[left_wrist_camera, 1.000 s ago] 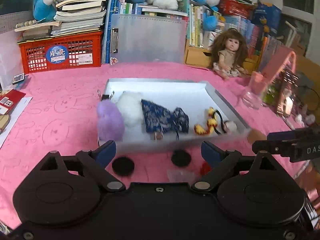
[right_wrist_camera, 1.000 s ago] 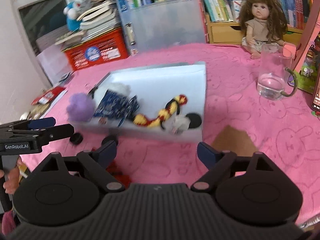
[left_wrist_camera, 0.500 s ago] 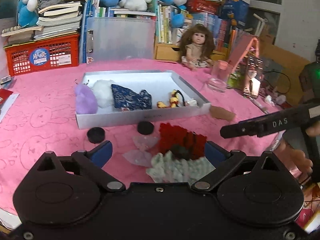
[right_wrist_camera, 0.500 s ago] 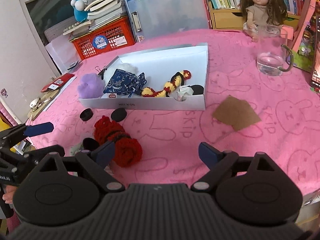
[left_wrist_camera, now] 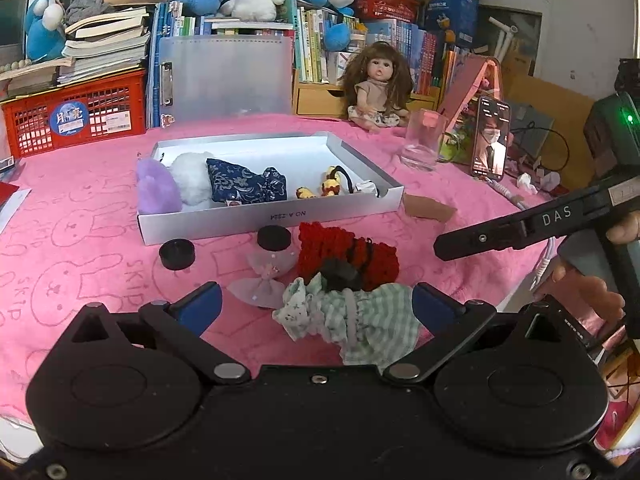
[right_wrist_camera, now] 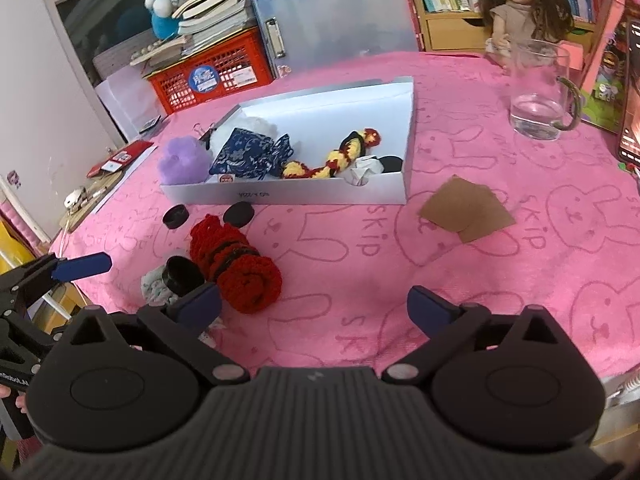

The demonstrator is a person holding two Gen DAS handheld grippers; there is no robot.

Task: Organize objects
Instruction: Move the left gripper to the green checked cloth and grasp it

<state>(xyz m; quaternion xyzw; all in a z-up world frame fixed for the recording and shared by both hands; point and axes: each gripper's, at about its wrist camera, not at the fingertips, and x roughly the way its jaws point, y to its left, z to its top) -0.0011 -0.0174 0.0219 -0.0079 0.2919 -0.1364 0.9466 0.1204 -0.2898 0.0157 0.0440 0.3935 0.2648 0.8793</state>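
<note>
Green-checked cloth (left_wrist_camera: 362, 318) lies nearest me, between my left jaws (left_wrist_camera: 316, 302), which are opening wide and pinch nothing. My right jaws (right_wrist_camera: 314, 304) are opening too, over bare pink counter (right_wrist_camera: 500, 272), with nothing between them. Just beyond the cloth sits a red knit roll (left_wrist_camera: 348, 254) with a black cap (right_wrist_camera: 182, 274) resting against it, and a pale gauze bow (left_wrist_camera: 264, 280) lies beside them. Two black discs (left_wrist_camera: 177, 253) rest past these, the right one just before the box wall and the left one a little off it. The white box (left_wrist_camera: 280, 218) holds a purple pompom (left_wrist_camera: 156, 190), a white pompom (left_wrist_camera: 192, 178), a blue pouch (left_wrist_camera: 244, 186) and a yellow-and-red knit strip (right_wrist_camera: 340, 156). A brown card (right_wrist_camera: 466, 210) lies right of the box. Farther back stand a glass (right_wrist_camera: 538, 88), a doll (left_wrist_camera: 378, 84) and a red basket (left_wrist_camera: 76, 114).
</note>
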